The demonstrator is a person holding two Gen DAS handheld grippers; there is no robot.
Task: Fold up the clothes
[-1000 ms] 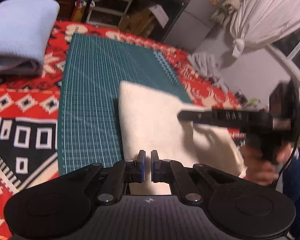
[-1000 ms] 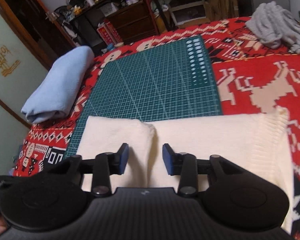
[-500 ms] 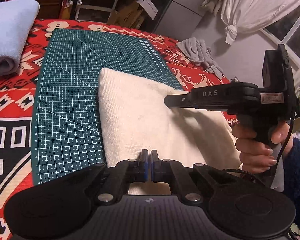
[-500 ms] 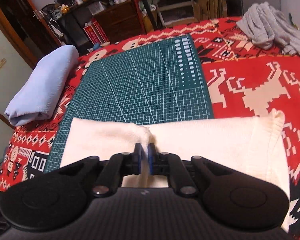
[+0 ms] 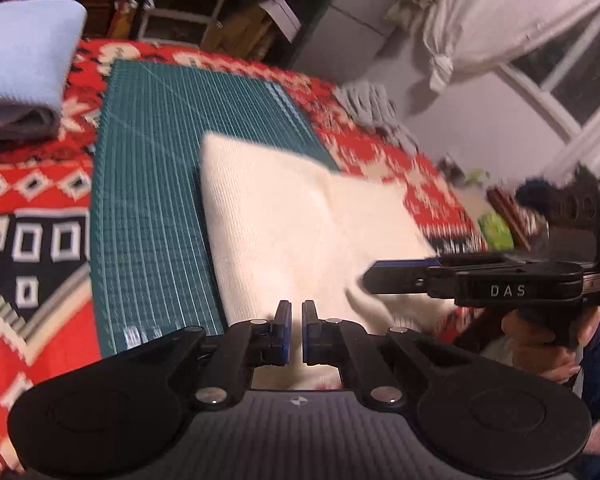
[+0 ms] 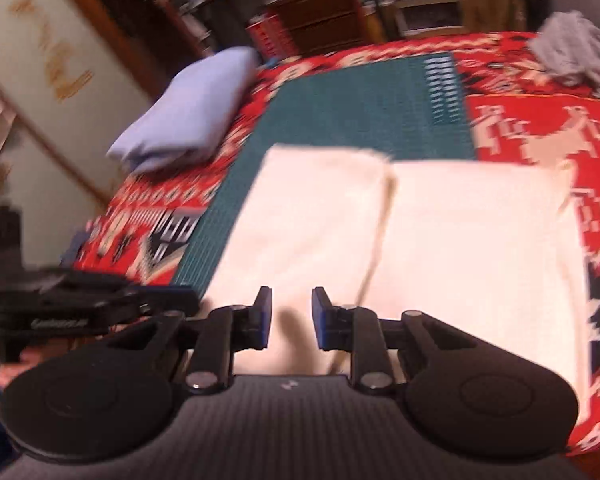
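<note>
A cream knit garment [image 6: 440, 240], already folded into a neat rectangle, lies partly on a green cutting mat [image 5: 148, 200] and partly on the red patterned blanket [image 5: 32, 184] that covers the work surface, its near edge reaching to just in front of both hand-held tools. The left gripper [image 5: 296, 330] hangs over that near edge with its blue-padded jaws drawn nearly together and nothing visibly pinched between them; the narrow gap shows only cream cloth below. The right gripper [image 6: 291, 316], held in a hand [image 5: 540, 340] at the garment's right side, is opening its jaws, and no fabric sits between the pads, which suggests it is letting go of a fold rather than taking one. A vertical seam where two folded layers meet runs down the middle of the garment in the right wrist view, a sign that the sides have been brought inward on purpose to make a compact block. The mat appears to serve as a flat, gridded folding station. A folded light blue garment [image 6: 192, 112] rests on the blanket beside the mat's far left corner, likely set aside as finished, while a crumpled grey garment [image 6: 576, 60] waits on the blanket well apart on the far right, probably next in line. Both views are blurred by motion.
</note>
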